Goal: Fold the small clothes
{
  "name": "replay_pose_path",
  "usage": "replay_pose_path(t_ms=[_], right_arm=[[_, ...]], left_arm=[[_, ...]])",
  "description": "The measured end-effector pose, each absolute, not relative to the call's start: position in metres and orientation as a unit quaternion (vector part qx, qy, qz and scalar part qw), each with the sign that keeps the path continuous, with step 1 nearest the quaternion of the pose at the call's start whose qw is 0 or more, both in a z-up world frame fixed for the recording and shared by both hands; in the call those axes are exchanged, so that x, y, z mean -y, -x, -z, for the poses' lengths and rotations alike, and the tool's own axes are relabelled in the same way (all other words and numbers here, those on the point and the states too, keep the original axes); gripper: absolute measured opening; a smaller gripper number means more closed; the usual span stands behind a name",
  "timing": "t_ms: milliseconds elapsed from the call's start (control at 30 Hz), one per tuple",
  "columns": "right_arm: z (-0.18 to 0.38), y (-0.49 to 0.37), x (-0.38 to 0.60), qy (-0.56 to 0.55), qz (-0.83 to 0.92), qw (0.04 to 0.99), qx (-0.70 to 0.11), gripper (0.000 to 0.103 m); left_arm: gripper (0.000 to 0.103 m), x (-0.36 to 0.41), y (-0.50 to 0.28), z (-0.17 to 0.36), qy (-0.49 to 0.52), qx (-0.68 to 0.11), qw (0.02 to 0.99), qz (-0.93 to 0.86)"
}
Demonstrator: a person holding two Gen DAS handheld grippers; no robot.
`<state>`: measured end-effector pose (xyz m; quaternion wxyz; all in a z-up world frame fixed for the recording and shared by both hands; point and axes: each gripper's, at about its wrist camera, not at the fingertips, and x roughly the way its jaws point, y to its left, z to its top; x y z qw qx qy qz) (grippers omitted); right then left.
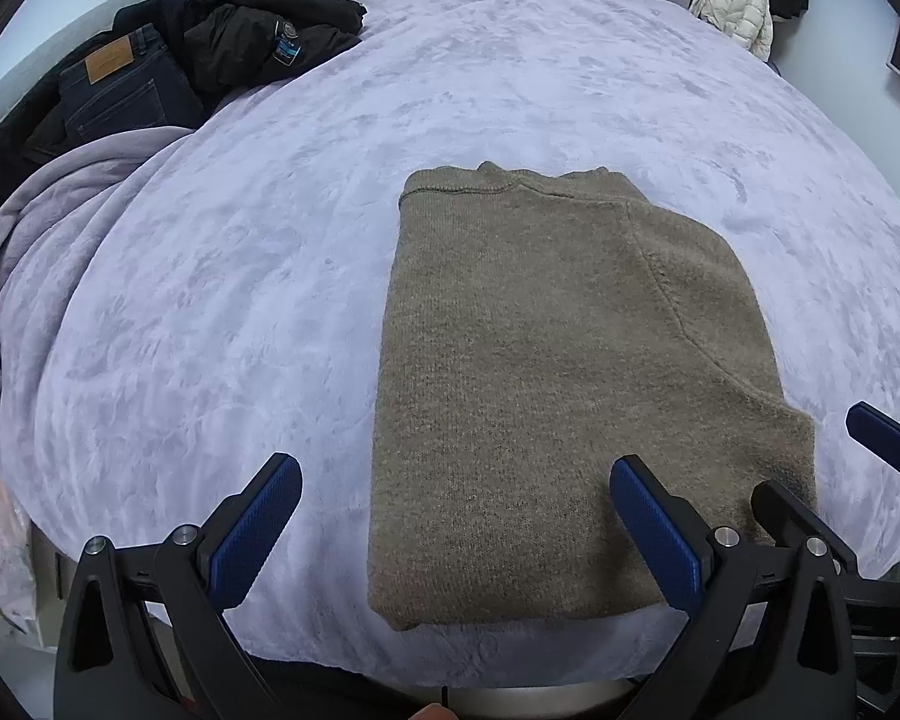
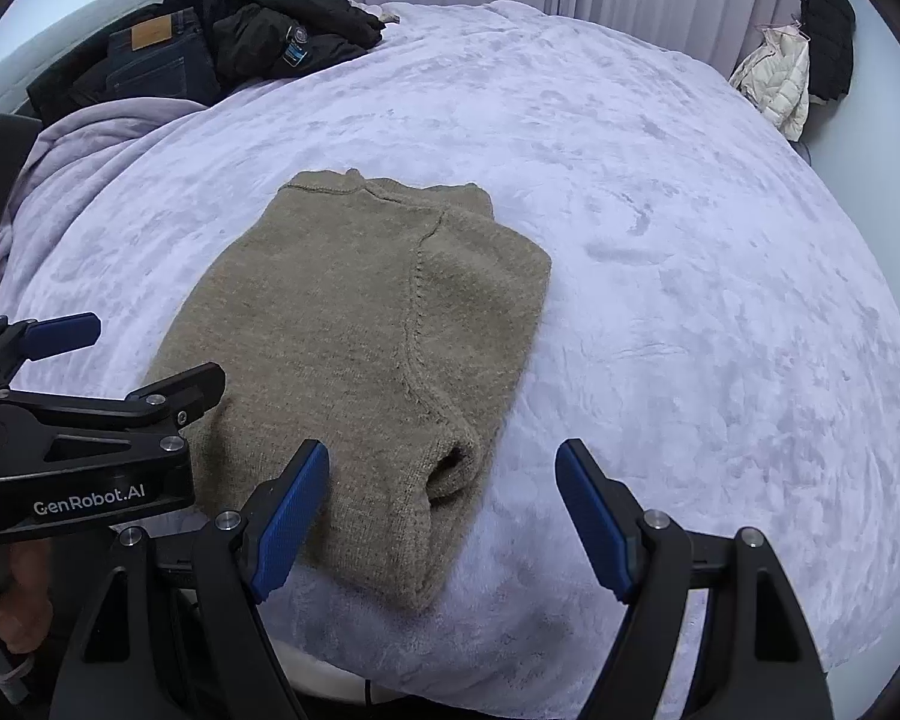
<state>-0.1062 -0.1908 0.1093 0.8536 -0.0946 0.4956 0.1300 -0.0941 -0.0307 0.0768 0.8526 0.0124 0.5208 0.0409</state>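
a: step in hand, as i judge it: the taupe knitted wool sweater (image 1: 546, 372) lies on the pale lilac plush bedspread (image 1: 240, 300) as a narrow lengthwise panel, sleeves tucked in. the crosswise fold looks not yet done.

b: tool state?

a: left gripper (image 1: 456, 516) released, jaws wide apart, holding nothing. the sweater's near hem lies straight ahead, between and under its blue pads; its right pad overlaps the cloth, contact not clear. right gripper (image 2: 443, 501) also released and empty, with the sweater's near right corner between its pads, close to the left one.

b: next move?

a: likely each tool closes on a near hem corner, then both carry the hem forward to the collar at the far end. thick knit, so the grip must take every layer or the panel will splay.

b: unclear items?

a: the tucked sleeves are hidden under the top layer. far ahead-left, a heap of dark clothing with blue denim jeans (image 2: 156, 54) is partly cut off. the bed's near edge is hidden behind the tool bodies.
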Motion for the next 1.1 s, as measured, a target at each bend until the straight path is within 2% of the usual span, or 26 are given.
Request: replay_pose_path(t_ms=[1100], right_arm=[[-0.106, 0.117, 0.232, 0.041, -0.151, 0.868, -0.472, 0.081]], left_arm=[[0.103, 0.074, 0.108, -0.095, -0.034, -0.497, 0.866, -0.034]])
